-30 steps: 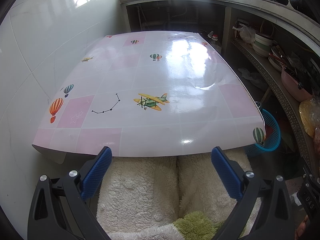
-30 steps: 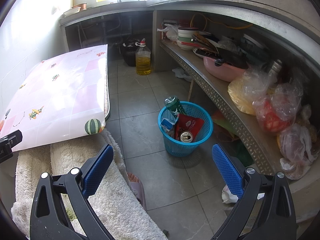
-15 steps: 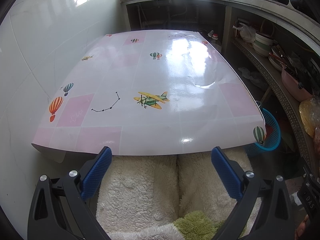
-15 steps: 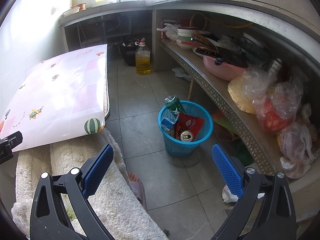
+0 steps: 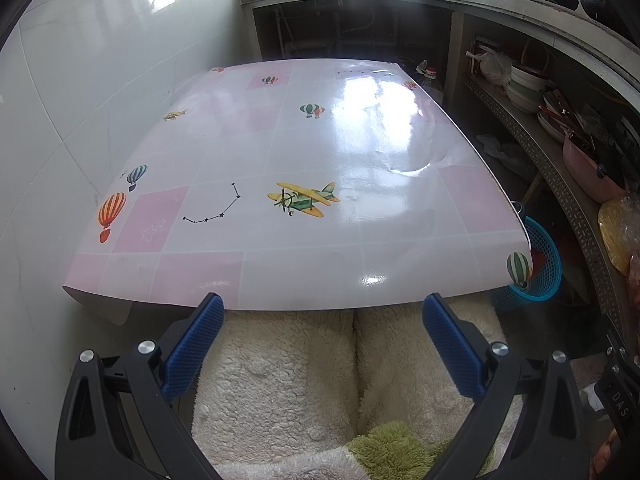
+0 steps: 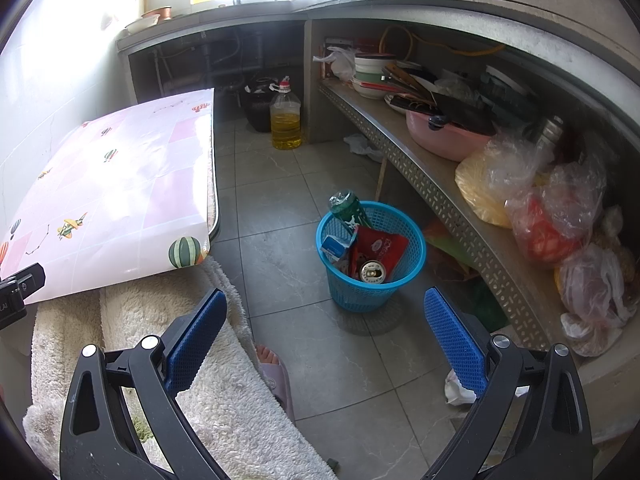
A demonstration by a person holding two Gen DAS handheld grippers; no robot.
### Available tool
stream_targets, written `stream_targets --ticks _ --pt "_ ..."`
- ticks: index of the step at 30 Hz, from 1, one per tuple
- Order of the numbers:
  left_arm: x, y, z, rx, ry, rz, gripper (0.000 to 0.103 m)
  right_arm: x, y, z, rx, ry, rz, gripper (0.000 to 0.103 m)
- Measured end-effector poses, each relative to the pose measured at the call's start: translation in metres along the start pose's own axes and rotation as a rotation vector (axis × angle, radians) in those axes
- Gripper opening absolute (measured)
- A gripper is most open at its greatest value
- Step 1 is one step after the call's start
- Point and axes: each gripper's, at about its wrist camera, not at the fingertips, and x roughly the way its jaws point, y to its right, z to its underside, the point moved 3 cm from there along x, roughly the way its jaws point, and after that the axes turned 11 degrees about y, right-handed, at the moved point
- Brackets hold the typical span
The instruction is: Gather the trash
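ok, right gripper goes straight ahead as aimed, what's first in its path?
Probably the blue trash basket on the floor, roughly centred ahead of the open right gripper. Only bare tile shows before it, though depth is unclear.

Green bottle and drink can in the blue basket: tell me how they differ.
The green bottle leans on the blue basket's far rim, its crumpled end sticking out above it; the drink can sits low inside, upright, pull-tab top facing up. The bottle is green with white markings; the can's top is bare metal. Both lie among the collected trash.
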Motion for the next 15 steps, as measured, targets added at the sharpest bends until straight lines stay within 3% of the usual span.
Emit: stream_targets --ticks 15 --pt "0.001 -0.0007 0.0004 0.001 -0.003 0.001 0.097 0.0005 0.0006 0.0002 0.001 0.0 0.0 0.095"
